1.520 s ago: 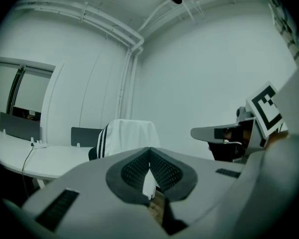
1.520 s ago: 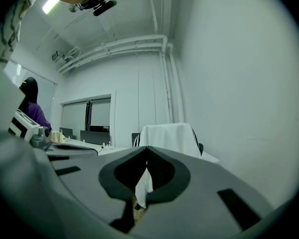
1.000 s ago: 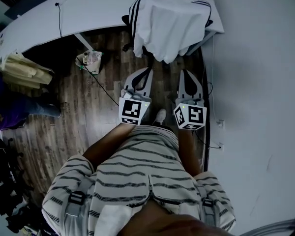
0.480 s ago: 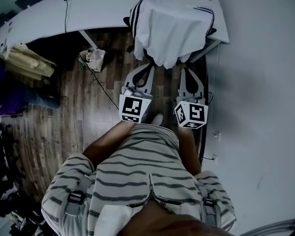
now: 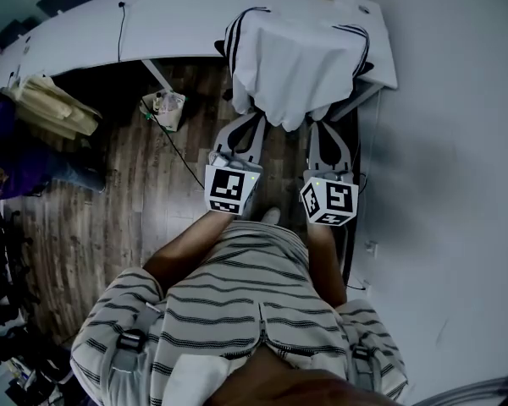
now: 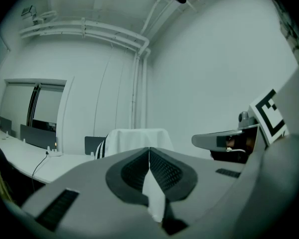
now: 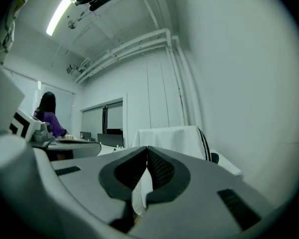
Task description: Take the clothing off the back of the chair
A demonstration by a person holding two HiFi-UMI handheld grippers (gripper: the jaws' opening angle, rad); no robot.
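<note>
Head view: the white, black-striped clothing (image 5: pixel 296 66) hangs over the top edge of the chair (image 5: pixel 221 35) back, and the chair is tucked against the desk's (image 5: pixel 169 24) near edge by its right corner. I have the left gripper (image 5: pixel 254 121) and right gripper (image 5: pixel 322 127) level and side by side, short of the hanging hem. Both are clenched on nothing. I judge the pairing lets each gripper take one side of the garment, though the jaws must part first.

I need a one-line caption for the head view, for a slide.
Left gripper and right gripper, both shut, face the white striped garment draped over the chair at the desk.
</note>
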